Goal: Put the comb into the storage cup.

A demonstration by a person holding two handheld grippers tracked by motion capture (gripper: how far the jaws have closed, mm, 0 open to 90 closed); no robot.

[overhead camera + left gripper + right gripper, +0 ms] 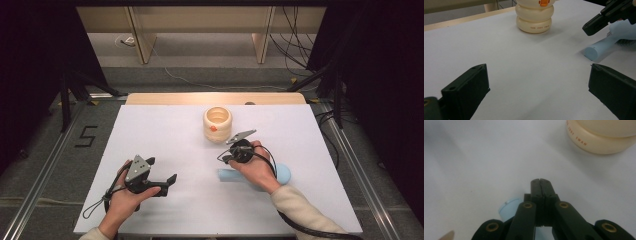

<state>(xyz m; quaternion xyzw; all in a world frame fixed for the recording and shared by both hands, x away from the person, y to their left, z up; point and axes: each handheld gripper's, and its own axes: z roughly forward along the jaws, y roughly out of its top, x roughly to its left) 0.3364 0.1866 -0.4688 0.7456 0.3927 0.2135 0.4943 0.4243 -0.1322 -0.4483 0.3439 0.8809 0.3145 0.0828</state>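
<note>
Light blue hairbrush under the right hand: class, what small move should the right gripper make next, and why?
Probably open the jaws and lower them over the brush handle. The right gripper is shut on nothing, above the light blue hairbrush lying flat on the white table. The cream ringed container stands upright just beyond. The left gripper waits open, apart.

The light-blue hairbrush (280, 173) lies flat on the white desk (165, 135), toward the near right. Its round, blunt-ended handle (596, 50) points left, its end face a pale blue disc; the wider head, with dark bristles visible in the left gripper view, lies to the right. The cream pot (217, 123), built of stacked rounded rings, stands upright near the far middle of the desk, mouth open upward. It bears an orange mark on its side and small red lettering on the lowest ring. The two are apart.
</note>
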